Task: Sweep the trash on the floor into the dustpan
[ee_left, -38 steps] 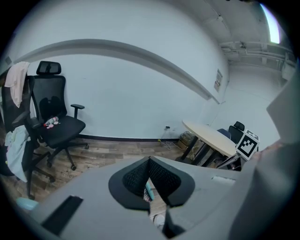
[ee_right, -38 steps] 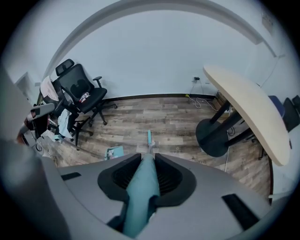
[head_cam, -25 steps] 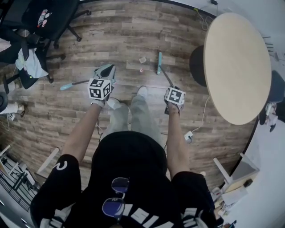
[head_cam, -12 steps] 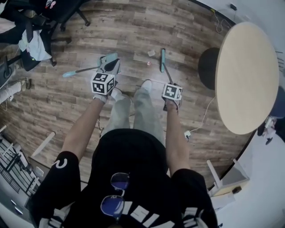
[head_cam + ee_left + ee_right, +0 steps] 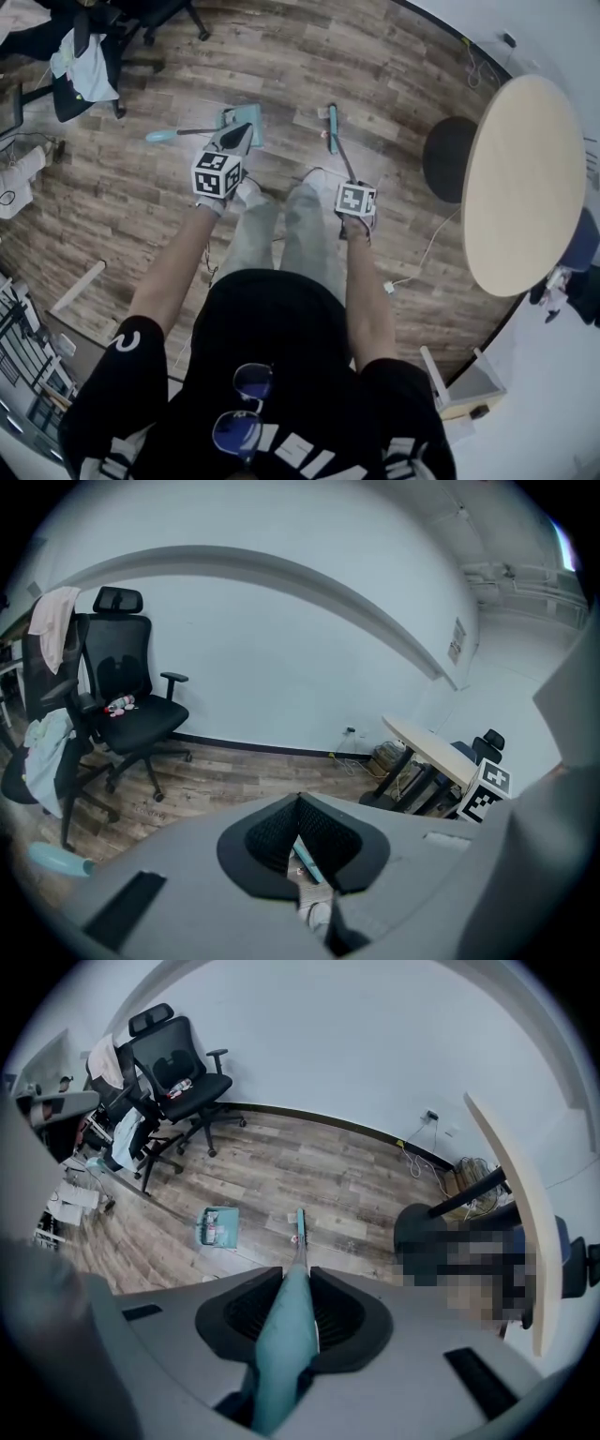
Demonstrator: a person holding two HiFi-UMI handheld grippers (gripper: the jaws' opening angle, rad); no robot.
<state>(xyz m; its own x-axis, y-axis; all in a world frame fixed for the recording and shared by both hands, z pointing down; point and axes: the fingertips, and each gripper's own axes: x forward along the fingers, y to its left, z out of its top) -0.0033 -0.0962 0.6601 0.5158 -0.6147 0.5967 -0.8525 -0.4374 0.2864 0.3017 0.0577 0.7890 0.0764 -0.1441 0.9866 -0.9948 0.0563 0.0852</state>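
Nearest me, the right gripper (image 5: 298, 1281) is clamped on the teal broom handle (image 5: 284, 1340), which runs forward and down to the floor. The left gripper (image 5: 300, 832) has its jaws slightly parted with nothing between them; through the gap I see only floor and a shoe.

The broom head (image 5: 300, 1224) rests on the wood-plank floor (image 5: 281, 1162). A small reddish scrap (image 5: 293, 1238) lies right at it and a pale piece (image 5: 286, 1218) just to its left. The teal dustpan (image 5: 217, 1226) lies flat near the broom's left, apart from it, with a few pale bits inside.

Farther off, a round table (image 5: 525, 178) stands on the right. A black office chair (image 5: 178, 1063) draped with clothes stands on the left against the white wall (image 5: 375, 1044).
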